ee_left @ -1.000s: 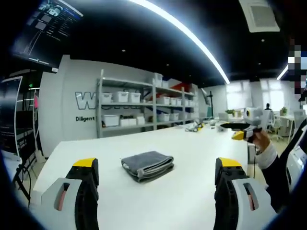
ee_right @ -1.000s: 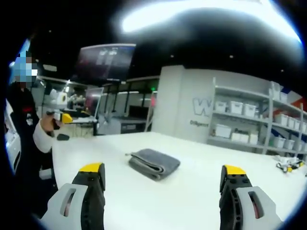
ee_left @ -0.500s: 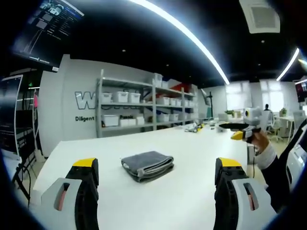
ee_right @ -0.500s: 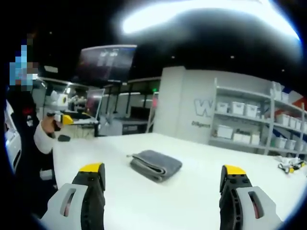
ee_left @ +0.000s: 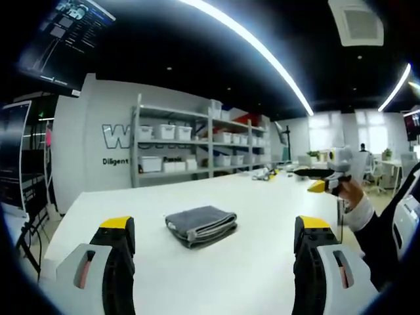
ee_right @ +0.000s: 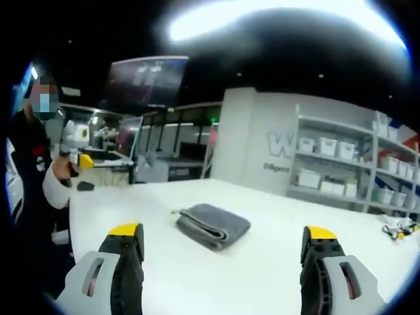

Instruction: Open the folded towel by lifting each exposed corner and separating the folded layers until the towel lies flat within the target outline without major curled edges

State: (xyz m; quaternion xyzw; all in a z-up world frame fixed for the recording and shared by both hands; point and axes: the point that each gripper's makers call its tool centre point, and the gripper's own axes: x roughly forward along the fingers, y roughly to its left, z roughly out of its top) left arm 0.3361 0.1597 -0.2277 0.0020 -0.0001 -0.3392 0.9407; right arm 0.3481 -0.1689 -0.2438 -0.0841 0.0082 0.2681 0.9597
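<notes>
towel [ee_left: 201, 225] sits folded, grey, mid white table [ee_left: 262, 197], untouched | left gripper [ee_left: 213, 244] jaws spread wide, holding nothing, well short of it | right gripper [ee_right: 222, 247] same deal | we see shelves [ee_left: 197, 144] behind

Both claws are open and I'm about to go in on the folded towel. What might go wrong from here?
1. The grey towel is stacked in several layers, so a claw could pinch more than one and drag the bundle instead of opening it.
2. The white table looks smooth, so the towel may slide when lifted.
3. No target outline shows on the table, so final placement is hard to judge.
</notes>
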